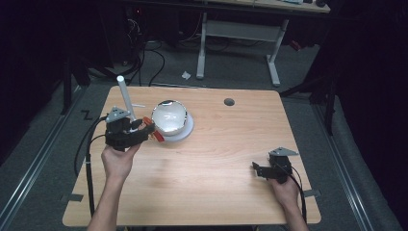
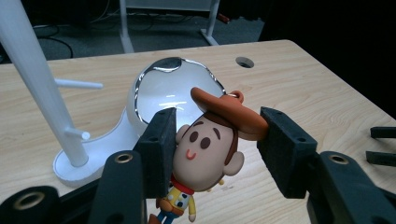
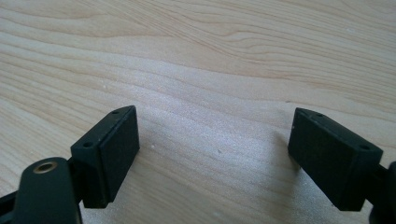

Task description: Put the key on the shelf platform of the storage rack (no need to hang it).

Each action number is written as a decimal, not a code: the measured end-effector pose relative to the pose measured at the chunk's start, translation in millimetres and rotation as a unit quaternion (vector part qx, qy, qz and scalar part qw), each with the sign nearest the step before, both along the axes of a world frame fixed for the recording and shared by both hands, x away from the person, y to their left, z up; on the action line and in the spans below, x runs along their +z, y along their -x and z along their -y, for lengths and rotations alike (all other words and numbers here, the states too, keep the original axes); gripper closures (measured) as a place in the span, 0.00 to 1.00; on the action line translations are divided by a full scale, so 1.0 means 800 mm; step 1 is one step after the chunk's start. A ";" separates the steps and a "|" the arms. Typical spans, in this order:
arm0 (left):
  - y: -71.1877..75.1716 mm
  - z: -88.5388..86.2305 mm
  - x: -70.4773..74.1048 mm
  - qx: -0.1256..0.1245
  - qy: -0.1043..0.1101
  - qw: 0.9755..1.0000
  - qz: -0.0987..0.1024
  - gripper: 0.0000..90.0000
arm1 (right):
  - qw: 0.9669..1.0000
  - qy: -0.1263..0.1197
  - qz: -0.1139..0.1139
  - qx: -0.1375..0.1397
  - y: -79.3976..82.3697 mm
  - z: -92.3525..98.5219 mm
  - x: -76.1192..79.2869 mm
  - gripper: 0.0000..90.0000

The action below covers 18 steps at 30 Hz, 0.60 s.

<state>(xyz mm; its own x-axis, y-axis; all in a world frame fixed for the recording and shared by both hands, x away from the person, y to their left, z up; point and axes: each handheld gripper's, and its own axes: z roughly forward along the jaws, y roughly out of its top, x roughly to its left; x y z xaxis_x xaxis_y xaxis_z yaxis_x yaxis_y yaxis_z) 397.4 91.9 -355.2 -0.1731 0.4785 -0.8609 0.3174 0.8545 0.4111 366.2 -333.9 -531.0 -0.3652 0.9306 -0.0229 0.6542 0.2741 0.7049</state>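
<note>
A small cowboy figure (image 2: 205, 154) with a brown hat, yellow shirt and a ring on top hangs between the black jaws of my left gripper (image 2: 215, 140). One pad presses its head and the other its hat brim. In the high view the left gripper (image 1: 149, 131) is held above the table's left side, with the figure (image 1: 157, 136) at its tip, just left of a white rounded shell with a shiny rim (image 1: 169, 117). My right gripper (image 1: 257, 168) rests low at the right front, open. Between its pads (image 3: 116, 149) there is bare wood.
A white post with short pegs (image 2: 37, 84) rises from a round white base (image 2: 70, 172) beside the shell (image 2: 163, 88). A round cable hole (image 1: 229, 102) lies at the far side of the wooden table (image 1: 216, 192). Desk legs and cables stand on the floor beyond.
</note>
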 end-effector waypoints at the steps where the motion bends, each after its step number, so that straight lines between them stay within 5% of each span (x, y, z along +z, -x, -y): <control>1: -0.001 0.001 0.002 0.000 0.000 1.000 -0.001 0.54 | 1.000 0.000 0.000 0.000 0.000 0.000 0.000 0.18; 18: -0.033 0.016 0.023 -0.006 -0.001 1.000 0.007 0.54 | 1.000 0.000 0.000 0.000 0.000 0.000 0.000 0.18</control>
<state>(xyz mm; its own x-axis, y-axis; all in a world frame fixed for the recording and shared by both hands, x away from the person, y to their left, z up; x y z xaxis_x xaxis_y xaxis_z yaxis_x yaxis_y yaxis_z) 423.5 79.1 -336.5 -0.1554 0.4814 -0.8626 0.3223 0.8502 0.4164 366.2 -333.8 -531.0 -0.3650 0.9307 -0.0224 0.6545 0.2737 0.7048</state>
